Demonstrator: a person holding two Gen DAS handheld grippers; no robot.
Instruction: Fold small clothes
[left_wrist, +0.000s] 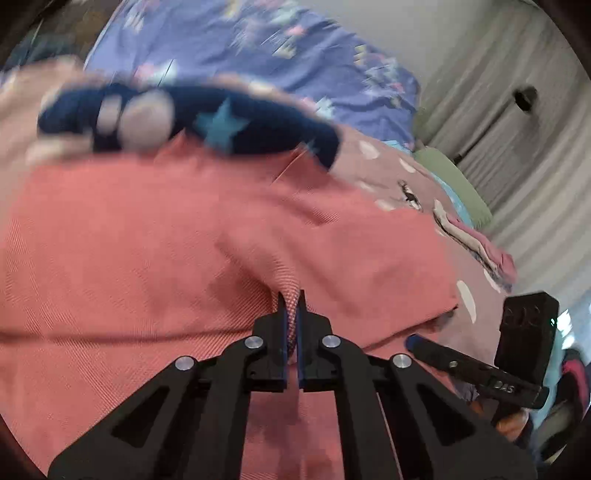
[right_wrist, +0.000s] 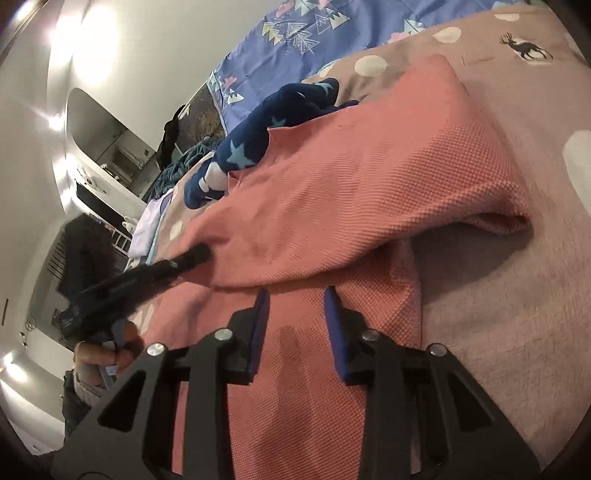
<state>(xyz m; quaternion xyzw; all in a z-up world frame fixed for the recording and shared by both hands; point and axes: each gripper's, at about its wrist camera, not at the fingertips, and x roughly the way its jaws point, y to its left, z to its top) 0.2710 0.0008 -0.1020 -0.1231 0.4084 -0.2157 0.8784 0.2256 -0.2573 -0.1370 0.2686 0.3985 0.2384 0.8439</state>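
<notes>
A coral-pink waffle-knit garment (left_wrist: 184, 240) lies spread on the bed; it also fills the right wrist view (right_wrist: 332, 192), with one part folded over another. My left gripper (left_wrist: 291, 299) is shut on a pinched ridge of this cloth. In the right wrist view it shows as a blurred black shape (right_wrist: 192, 256) at the garment's left edge. My right gripper (right_wrist: 295, 295) is open, its blue-padded fingers just above the garment's lower layer, holding nothing. It shows at the lower right of the left wrist view (left_wrist: 413, 339).
A navy garment with light-blue stars (left_wrist: 229, 125) (right_wrist: 258, 136) lies beyond the pink one. The bed has a taupe dotted cover (right_wrist: 517, 258) and a blue patterned sheet (left_wrist: 277, 48). A stack of folded clothes (left_wrist: 476, 243) sits at the bed's edge, near grey curtains (left_wrist: 535, 184).
</notes>
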